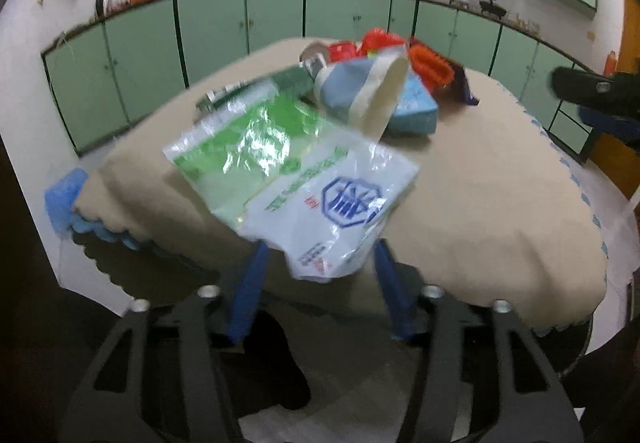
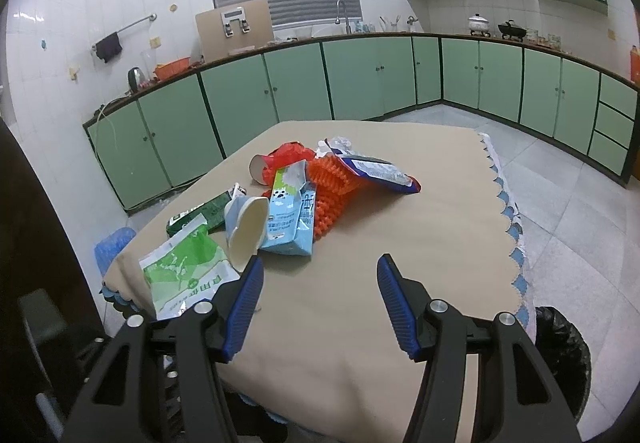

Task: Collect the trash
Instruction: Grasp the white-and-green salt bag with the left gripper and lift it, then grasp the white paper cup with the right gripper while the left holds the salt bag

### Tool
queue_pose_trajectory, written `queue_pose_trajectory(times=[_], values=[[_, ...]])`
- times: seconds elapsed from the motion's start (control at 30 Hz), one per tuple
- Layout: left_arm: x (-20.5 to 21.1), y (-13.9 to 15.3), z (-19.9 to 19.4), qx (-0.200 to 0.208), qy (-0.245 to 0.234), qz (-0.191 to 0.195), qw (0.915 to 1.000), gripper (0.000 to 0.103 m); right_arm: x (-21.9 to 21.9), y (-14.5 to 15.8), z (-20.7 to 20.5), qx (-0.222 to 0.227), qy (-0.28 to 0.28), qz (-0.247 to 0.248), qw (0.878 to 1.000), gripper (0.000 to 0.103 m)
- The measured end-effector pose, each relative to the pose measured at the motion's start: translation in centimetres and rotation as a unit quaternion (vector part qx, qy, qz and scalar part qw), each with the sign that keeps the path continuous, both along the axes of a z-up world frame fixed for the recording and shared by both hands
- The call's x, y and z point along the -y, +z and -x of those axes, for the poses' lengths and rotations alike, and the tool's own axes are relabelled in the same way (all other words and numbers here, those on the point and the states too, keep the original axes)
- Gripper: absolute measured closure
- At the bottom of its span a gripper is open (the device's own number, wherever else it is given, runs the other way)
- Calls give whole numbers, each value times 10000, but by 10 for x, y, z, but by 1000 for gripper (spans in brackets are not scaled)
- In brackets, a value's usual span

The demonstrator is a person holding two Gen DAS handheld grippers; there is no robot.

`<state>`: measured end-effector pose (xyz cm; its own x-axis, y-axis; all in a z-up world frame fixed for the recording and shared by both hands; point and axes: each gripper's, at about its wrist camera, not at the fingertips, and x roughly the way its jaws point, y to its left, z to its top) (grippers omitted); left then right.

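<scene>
1. Through the left wrist camera we see our left gripper (image 1: 320, 255) with its blue fingers (image 1: 250, 291) spread wide. A green-and-white plastic bag (image 1: 292, 179) lies across the gap between them, at the near-left edge of the tan tablecloth (image 1: 500, 183); that view is blurred, and we cannot tell whether either finger touches the bag.
2. Only the right wrist camera shows our right gripper (image 2: 320, 283) clearly: released, jaws wide apart, nothing between them, over bare cloth near the table's front edge.
3. The right view lays the trash pile out sharply: a white paper cup (image 2: 246, 231) on its side leans against a light blue milk carton (image 2: 290, 219). A dark green carton (image 2: 200, 215) lies to their left, the bag (image 2: 186, 275) nearer the corner.
4. Behind the carton we see an orange bristly piece (image 2: 332, 195), a blue-and-white wrapper (image 2: 376, 169) lying partly on it, and a red cup (image 2: 266, 165) on its side.
5. Only the right view shows a bin with a black liner (image 2: 564, 355) on the floor beside the table's right edge.
6. Only the left view catches a dark part of the other tool (image 1: 592, 91) at its right margin.
</scene>
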<state>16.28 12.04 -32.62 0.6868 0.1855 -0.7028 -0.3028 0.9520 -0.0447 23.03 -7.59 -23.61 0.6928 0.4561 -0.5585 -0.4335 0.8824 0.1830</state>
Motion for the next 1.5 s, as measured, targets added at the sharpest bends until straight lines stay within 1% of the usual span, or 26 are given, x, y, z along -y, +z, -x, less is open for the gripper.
queue_pose_trajectory(times=[0.03,0.07,0.17,0.3,0.37,0.6,0.7,0.87,1.0,1.17,1.23,1.3,1.43,1.5], values=[[-3,0,-4,-13,-29,78,10000,84,1,0,0,-2,-11,5,10000,45],[-5,1,-6,7,-29,97,9999,101,1,0,0,0,-23,10,10000,45],[-11,8,-10,141,27,-16,9999,103,0,-2,-1,-34,-28,23,10000,45],[-15,18,-13,355,-86,61,9993,103,-6,-3,0,-55,36,69,10000,45],[-15,24,-14,456,-116,27,9989,103,-8,-3,0,-52,66,84,9999,45],[-21,50,-17,823,-129,-347,9959,103,-30,0,-14,-37,208,69,9998,45],[-33,56,-21,899,-45,-476,9948,103,-46,0,-23,-29,343,35,9994,45],[-58,64,-25,963,150,-635,9932,103,-73,-7,-34,-54,617,2,9981,48],[-70,66,-31,977,235,-696,9925,103,-94,-17,-46,-153,778,24,9968,54],[-75,62,-37,950,222,-672,9930,103,-111,-33,-59,-272,872,95,9958,56],[-77,61,-40,939,213,-676,9931,103,-118,-39,-64,-350,927,114,9950,61],[-79,60,-42,926,213,-674,9932,103,-122,-43,-67,-407,968,128,9944,63],[-85,56,-45,865,250,-700,9935,103,-128,-49,-70,-490,1059,162,9930,76],[-86,55,-44,866,295,-677,9935,103,-129,-50,-72,-556,1101,131,9923,77]])
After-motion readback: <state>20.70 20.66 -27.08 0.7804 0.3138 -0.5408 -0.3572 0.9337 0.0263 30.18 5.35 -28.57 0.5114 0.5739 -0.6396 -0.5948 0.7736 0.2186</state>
